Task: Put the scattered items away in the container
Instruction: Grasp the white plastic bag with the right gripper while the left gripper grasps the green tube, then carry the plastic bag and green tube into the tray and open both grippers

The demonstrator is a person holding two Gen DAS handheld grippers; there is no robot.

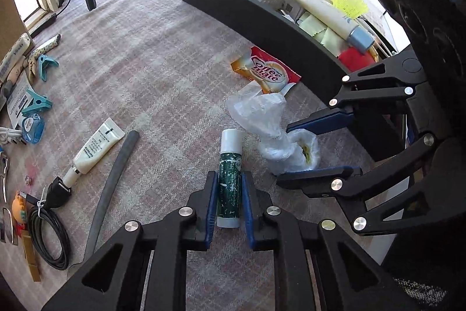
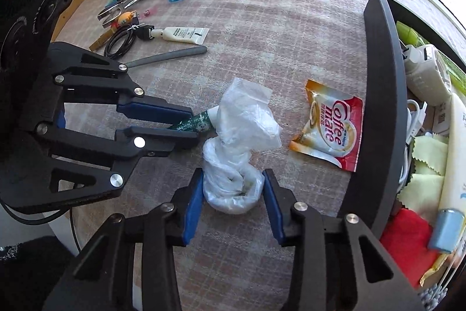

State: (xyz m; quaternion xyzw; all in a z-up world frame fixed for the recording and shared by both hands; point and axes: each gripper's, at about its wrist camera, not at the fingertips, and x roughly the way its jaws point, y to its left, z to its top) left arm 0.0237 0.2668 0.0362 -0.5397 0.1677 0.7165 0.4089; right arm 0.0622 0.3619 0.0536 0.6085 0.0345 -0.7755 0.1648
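On the plaid cloth [image 1: 163, 54], the far left holds a scatter of clutter: teal clips [image 1: 38, 104], a coiled black cable [image 1: 49, 235], a white tube [image 1: 96, 147] and a grey rod [image 1: 112, 182] lying beside it. Further right, the left gripper [image 1: 228, 194] points steeply down with its blue pads closed narrowly against both sides of a green-and-white stick tube [image 1: 230, 179], which lies flat on the cloth with its white cap pointing away from the camera. Just right of that tube sits a crumpled clear plastic bag [image 2: 233, 188], its twisted upper part touching the tube's cap end. The right gripper [image 2: 233, 194] comes down over the bag's rounded lower bundle, jaws about half open, both pads touching the plastic on either side. Right of the bag, a Coffee mate sachet [image 2: 329, 133] lies flat, just beside the wall of the black container [image 2: 381, 107]. Inside the container are yellow cloths [image 2: 428, 174], a red cloth [image 2: 404, 241], a long white tube [image 2: 457, 142] and a white box [image 2: 425, 72].
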